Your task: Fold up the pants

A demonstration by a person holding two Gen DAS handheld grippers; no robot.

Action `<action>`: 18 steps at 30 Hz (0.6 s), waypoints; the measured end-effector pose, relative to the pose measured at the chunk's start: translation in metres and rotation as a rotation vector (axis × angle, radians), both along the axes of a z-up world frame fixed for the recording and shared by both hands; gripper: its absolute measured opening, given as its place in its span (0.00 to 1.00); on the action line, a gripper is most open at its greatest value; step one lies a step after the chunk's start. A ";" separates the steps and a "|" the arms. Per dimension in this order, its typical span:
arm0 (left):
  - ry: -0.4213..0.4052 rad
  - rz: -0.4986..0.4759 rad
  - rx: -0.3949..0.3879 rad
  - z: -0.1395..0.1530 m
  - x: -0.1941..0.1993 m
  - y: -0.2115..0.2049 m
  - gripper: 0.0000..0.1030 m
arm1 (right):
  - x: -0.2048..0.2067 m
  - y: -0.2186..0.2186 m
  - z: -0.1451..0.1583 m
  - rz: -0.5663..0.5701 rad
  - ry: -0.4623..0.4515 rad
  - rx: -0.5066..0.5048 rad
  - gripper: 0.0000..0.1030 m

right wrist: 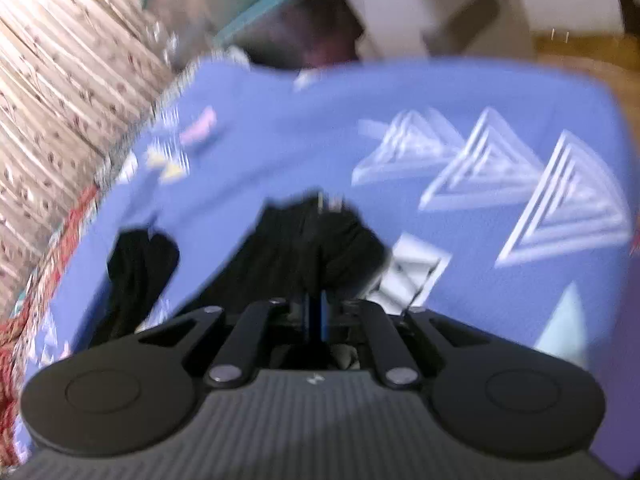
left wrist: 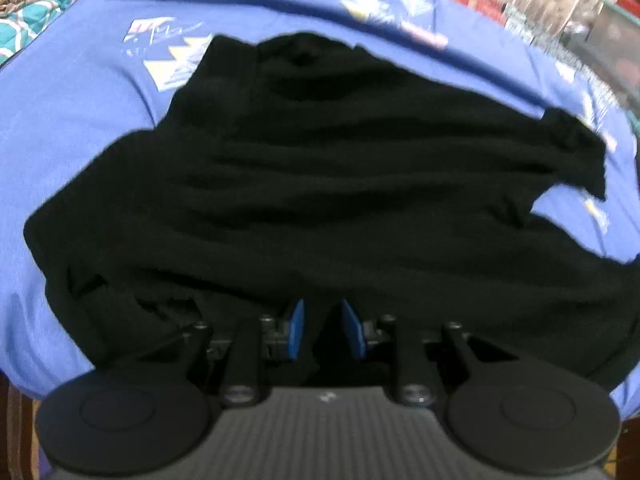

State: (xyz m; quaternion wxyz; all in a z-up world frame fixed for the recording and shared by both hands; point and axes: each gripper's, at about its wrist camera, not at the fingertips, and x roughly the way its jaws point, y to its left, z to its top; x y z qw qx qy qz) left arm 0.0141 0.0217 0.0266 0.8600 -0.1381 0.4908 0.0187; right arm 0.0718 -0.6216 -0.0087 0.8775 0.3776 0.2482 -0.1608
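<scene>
My left gripper pinches the near edge of the black pants, low in frame, to carry a fold. My right gripper is clenched on a pants end, lifting it off the blue bed sheet.

Black claw, blue pads

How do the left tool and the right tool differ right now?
The left tool has a gap between its blue pads, with black cloth of the pants in that gap; the right tool has its pads pressed together. The left tool faces a broad spread of the pants; the right tool faces only a narrow bunched end on the blue sheet. Both have blue pads and point down at the pants.
</scene>
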 end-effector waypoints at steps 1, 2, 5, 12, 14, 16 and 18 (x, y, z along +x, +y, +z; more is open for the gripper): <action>0.002 -0.001 0.010 -0.001 -0.002 -0.002 0.22 | -0.014 -0.003 0.011 -0.037 -0.049 -0.027 0.07; 0.004 -0.005 0.019 -0.001 -0.004 -0.004 0.22 | -0.030 -0.010 0.020 -0.082 -0.093 -0.039 0.07; 0.011 -0.032 0.051 -0.003 -0.005 -0.010 0.22 | -0.054 -0.025 0.018 -0.167 -0.056 -0.092 0.08; -0.023 -0.072 0.006 0.026 -0.011 -0.002 0.22 | -0.063 -0.032 0.013 -0.212 0.062 -0.208 0.49; -0.108 -0.070 0.011 0.050 -0.014 0.011 0.23 | -0.070 -0.044 0.029 -0.311 0.009 -0.200 0.46; -0.190 -0.042 0.075 0.073 -0.007 0.027 0.30 | -0.061 -0.042 0.049 -0.267 -0.036 -0.227 0.45; -0.239 -0.010 0.145 0.089 0.011 0.044 0.36 | -0.037 -0.029 0.066 -0.143 -0.067 -0.268 0.46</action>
